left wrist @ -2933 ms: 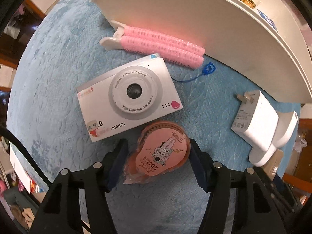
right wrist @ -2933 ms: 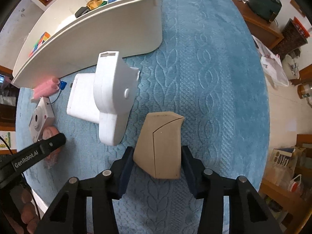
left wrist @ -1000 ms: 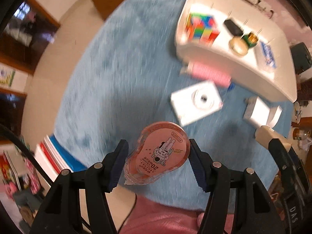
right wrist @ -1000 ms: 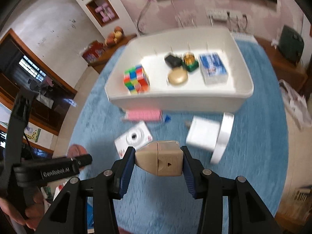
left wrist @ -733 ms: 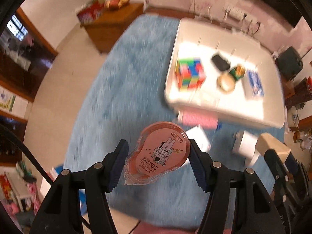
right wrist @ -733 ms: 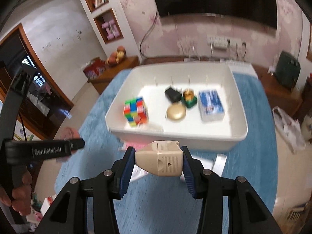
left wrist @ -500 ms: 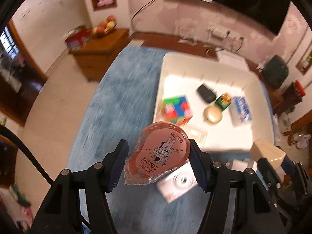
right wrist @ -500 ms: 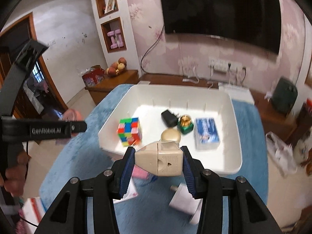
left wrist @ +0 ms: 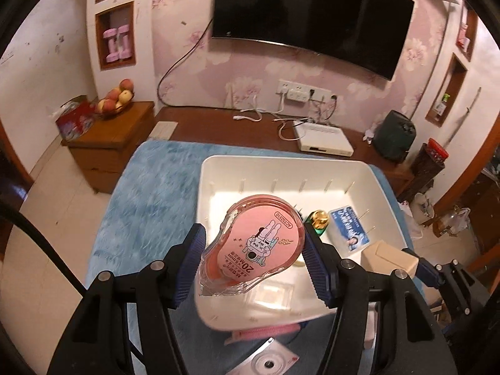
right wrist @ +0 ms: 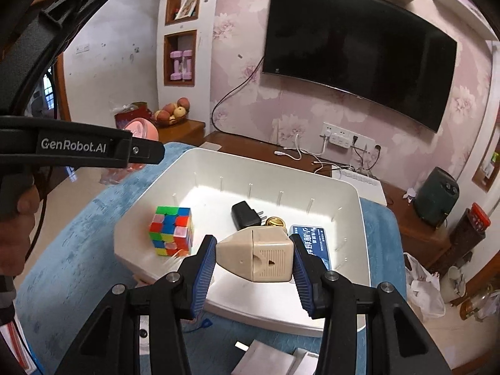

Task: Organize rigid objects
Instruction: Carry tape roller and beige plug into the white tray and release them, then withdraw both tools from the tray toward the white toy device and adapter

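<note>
Tape dispenser (left wrist: 254, 247) nose-down, lengthwise diagonal

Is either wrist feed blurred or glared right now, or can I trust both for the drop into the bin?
Left wrist: pink tape dispenser sharp, blue cloth slightly smeared, bright glare on the white bin floor. Right wrist: crisp on the beige plug adapter and cube, with a small smear by the bin's near rim. Both bend straight edges toward the frame edges.

surface: blue carpet (right wrist: 72, 259) | on it: white bin (right wrist: 362, 218), pink hair rollers (left wrist: 265, 331), silver camera (left wrist: 268, 362)
</note>
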Demonstrator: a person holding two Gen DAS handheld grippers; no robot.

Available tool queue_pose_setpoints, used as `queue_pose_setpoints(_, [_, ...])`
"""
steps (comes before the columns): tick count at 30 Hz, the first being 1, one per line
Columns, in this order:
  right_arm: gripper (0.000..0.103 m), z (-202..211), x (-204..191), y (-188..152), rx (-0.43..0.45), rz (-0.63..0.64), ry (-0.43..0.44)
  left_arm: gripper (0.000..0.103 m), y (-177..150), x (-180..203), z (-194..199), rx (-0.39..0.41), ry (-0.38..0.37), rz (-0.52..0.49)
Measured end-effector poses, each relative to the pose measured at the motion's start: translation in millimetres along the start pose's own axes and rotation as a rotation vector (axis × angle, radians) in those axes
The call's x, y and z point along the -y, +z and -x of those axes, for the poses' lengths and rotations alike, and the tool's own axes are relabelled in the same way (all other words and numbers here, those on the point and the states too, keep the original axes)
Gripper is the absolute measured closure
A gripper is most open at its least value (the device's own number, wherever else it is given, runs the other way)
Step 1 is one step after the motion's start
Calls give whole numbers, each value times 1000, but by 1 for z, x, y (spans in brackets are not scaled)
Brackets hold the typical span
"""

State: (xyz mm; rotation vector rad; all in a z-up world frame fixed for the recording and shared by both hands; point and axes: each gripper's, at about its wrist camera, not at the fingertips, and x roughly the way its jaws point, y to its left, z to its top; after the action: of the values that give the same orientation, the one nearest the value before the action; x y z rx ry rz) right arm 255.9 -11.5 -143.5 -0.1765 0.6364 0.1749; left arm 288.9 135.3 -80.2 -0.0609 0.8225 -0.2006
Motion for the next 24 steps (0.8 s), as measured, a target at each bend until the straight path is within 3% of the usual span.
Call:
queue_pose_setpoints(10, [55, 2, 3, 3, 35, 32, -34, 37, 6, 16, -7, 11, -72, -2])
queue_pose_setpoints(16, [40, 17, 8, 4, 56, 35, -16, 32, 8, 25, 2, 6, -76, 6])
queue_pose_setpoints(20, [30, 33, 12, 4, 80, 40, -2, 22, 10, 31, 21, 66, -51, 12])
queue_pose_setpoints(24, [24, 50, 15, 3, 98, 58, 13, 21, 10, 37, 38, 93, -22, 23])
